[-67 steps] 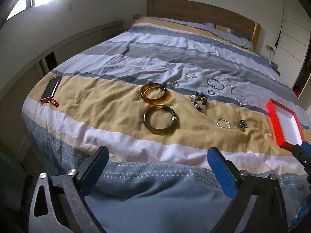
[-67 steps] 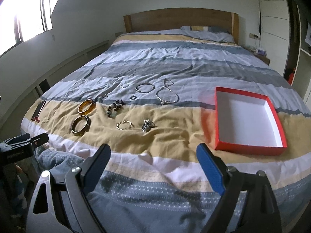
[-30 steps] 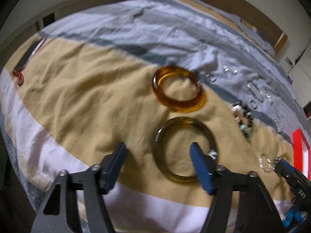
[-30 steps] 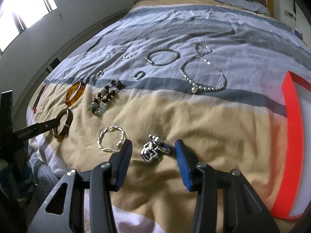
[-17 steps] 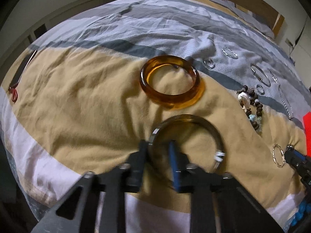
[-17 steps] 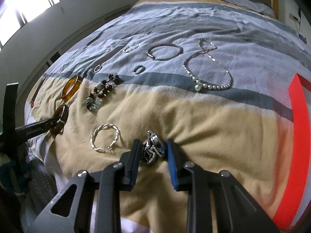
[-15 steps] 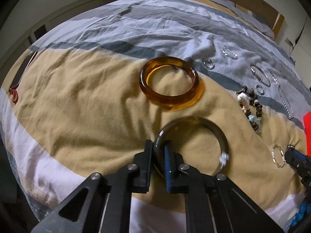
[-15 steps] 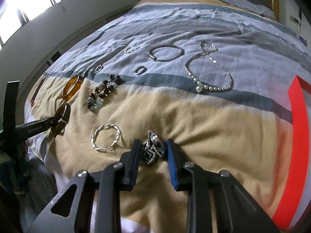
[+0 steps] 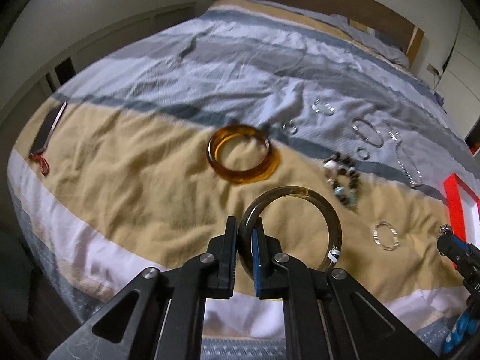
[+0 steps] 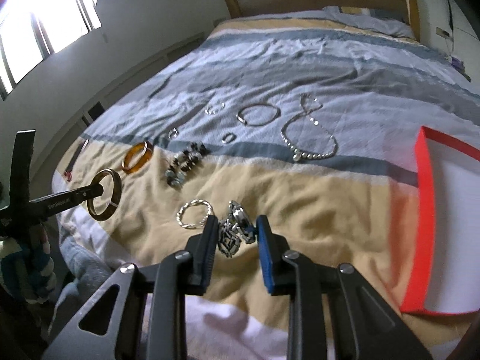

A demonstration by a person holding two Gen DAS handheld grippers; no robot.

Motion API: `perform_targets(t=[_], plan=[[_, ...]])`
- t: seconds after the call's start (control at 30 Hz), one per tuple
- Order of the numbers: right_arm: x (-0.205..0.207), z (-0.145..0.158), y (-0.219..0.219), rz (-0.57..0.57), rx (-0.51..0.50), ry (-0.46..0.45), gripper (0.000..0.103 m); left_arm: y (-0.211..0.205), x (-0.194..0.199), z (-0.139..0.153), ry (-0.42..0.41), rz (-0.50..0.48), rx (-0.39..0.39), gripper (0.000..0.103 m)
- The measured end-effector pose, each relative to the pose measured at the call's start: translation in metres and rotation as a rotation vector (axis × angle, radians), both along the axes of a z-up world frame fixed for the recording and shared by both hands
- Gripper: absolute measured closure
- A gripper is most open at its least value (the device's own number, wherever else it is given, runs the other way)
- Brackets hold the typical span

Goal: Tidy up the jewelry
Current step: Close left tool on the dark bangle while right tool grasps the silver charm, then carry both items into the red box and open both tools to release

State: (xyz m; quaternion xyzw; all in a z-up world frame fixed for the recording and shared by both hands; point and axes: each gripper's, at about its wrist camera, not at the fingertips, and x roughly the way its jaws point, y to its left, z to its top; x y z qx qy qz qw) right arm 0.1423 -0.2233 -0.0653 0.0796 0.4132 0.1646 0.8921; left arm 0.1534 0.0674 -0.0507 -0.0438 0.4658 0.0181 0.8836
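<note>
Left wrist view
Left gripper (image 9: 243, 250): jaws clamped on the rim of the dark olive translucent bangle (image 9: 315, 204), one pad outside the ring, one inside.
Dark bangle position: held tilted, over the tan stripe near the foot edge of the bed (image 9: 120, 180).
Amber translucent bangle (image 9: 243, 153): lies flat on the tan stripe, beyond the held bangle, apart from it.
Beaded dark-and-pale bracelet (image 9: 343, 177): on the bed toward its right side, at the border of the tan and grey stripes.
Twisted silver ring bracelet (image 9: 385, 235): flat on the tan stripe, near the red box.
Red-walled open box with white floor (image 9: 453, 198): only its left wall shows at the frame's right.
Dark phone with red cord (image 9: 48, 132): at the bed's left edge.
Image quality: blurred.

Right wrist view
Right gripper (image 10: 235, 234): jaws closed on the bunched silver metal link bracelet (image 10: 234, 229), which is pinched between the pads.
Link bracelet position: over the tan stripe near the foot edge; whether it touches the cover cannot be told.
Twisted silver bracelet: just left of the gripper (image 10: 193, 211).
Pearl necklace with fine chain (image 10: 309, 138): on the grey-blue stripe, mid-bed.
Plain silver bangle (image 10: 258, 114): left of the necklace.
Red box: on the bed's right side, open and holding no jewelry (image 10: 424, 204).
Left gripper: seen at far left gripping the dark bangle (image 10: 106, 190).
</note>
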Motion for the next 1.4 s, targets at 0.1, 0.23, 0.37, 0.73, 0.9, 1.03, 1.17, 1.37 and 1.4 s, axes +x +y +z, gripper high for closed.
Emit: perform_targets(t=[0.1,0.23,0.37,0.73,0.9,1.03,1.17,1.37,1.4], plan=[[-0.011,0.011,-0.007,-0.015,0.015,-0.022,0.079,-0.009,-0.006,0.016,-0.024,-0.02,0.019,0.094],[-0.026,0.022,-0.025,-0.051,0.032,-0.05,0.079,-0.031,-0.012,0.035,-0.05,-0.07,0.026,0.094],[-0.042,0.032,-0.063,-0.124,0.026,-0.075,0.079,-0.076,-0.012,0.05,-0.064,-0.171,-0.002,0.094],[-0.073,0.026,-0.204,-0.403,-0.104,-0.042,0.079,-0.279,0.003,0.054,-0.048,-0.574,-0.123,0.094],[-0.073,0.009,-0.243,-0.466,-0.144,0.012,0.079,-0.371,0.012,0.026,0.014,-0.703,-0.135,0.094],[-0.069,-0.008,-0.254,-0.477,-0.16,0.061,0.078,-0.404,0.02,-0.002,0.073,-0.711,-0.123,0.094],[-0.063,-0.023,-0.255,-0.47,-0.177,0.107,0.078,-0.417,0.028,-0.034,0.132,-0.69,-0.052,0.094],[-0.063,-0.033,-0.25,-0.46,-0.236,0.153,0.078,-0.421,0.022,-0.042,0.14,-0.691,0.01,0.092],[-0.063,-0.033,-0.249,-0.462,-0.244,0.161,0.078,-0.421,0.021,-0.043,0.137,-0.685,0.016,0.092]])
